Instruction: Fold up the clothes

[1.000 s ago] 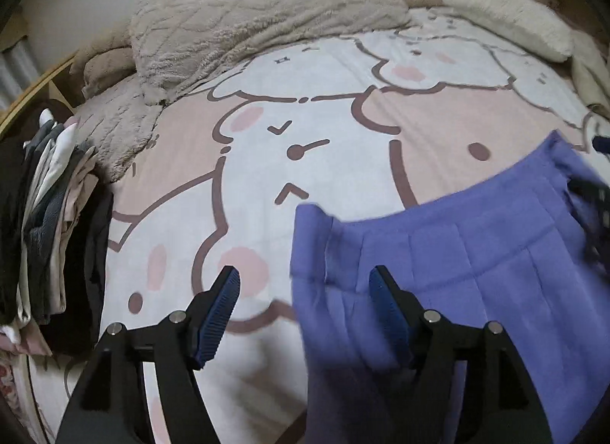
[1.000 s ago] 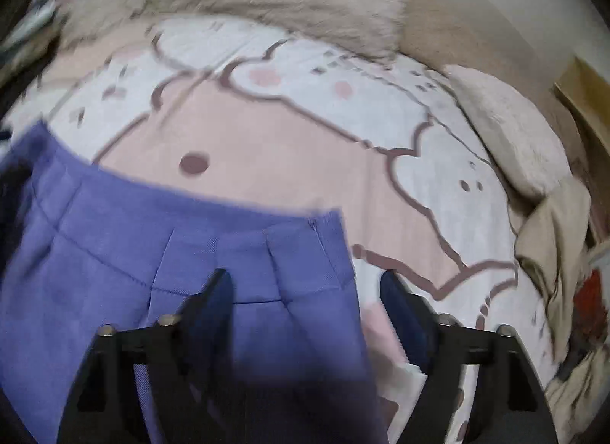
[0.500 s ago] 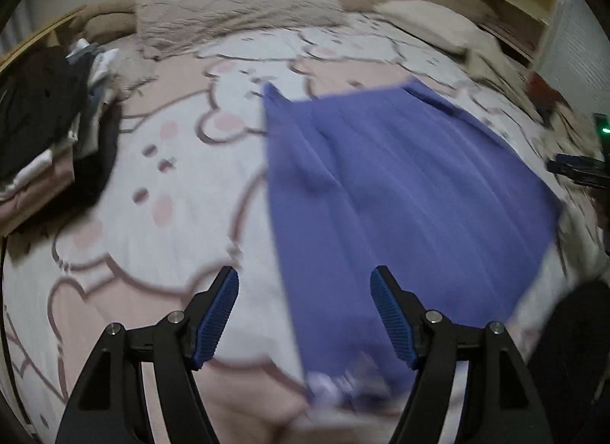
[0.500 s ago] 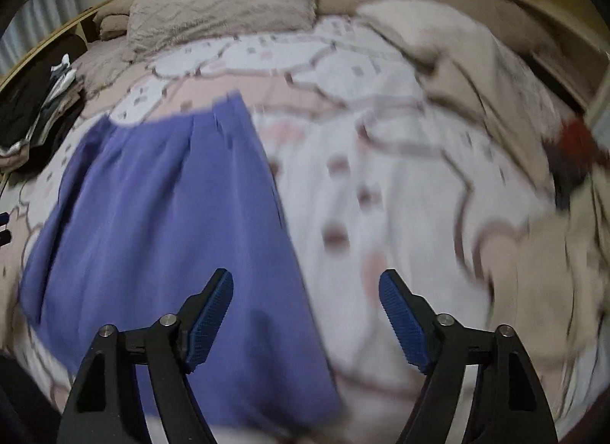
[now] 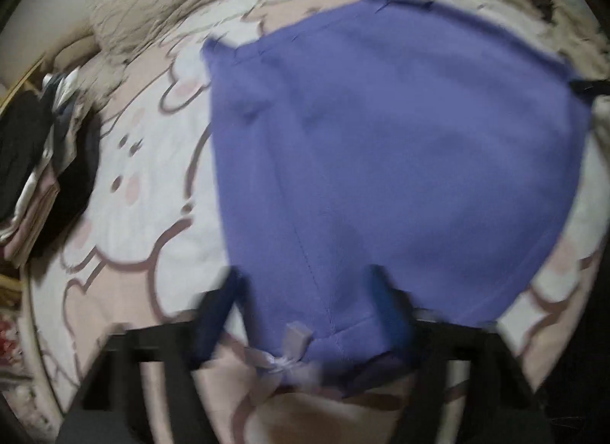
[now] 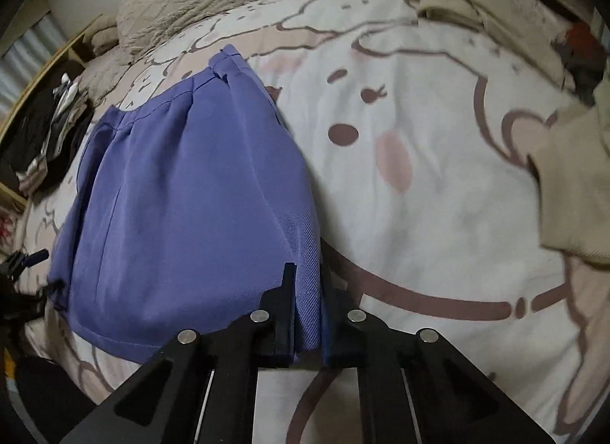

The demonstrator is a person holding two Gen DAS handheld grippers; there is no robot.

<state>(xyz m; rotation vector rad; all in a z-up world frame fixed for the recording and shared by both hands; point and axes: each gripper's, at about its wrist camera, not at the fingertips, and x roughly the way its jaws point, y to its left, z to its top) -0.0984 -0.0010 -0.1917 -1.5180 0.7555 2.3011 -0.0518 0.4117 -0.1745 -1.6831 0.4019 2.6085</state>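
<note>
Bedspread — right claw, wide earlier, now pinching skirt hem.

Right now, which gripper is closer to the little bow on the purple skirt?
Left. The left gripper has the skirt hem and bow between its closing fingers. The right gripper pinches the purple skirt at its other bottom corner.

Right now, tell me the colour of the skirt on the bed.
Plain purple-blue skirt; clearest in the right wrist view.

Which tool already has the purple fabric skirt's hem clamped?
The right tool: it is shut on the purple fabric skirt. The left tool is only closing around its corner.
</note>
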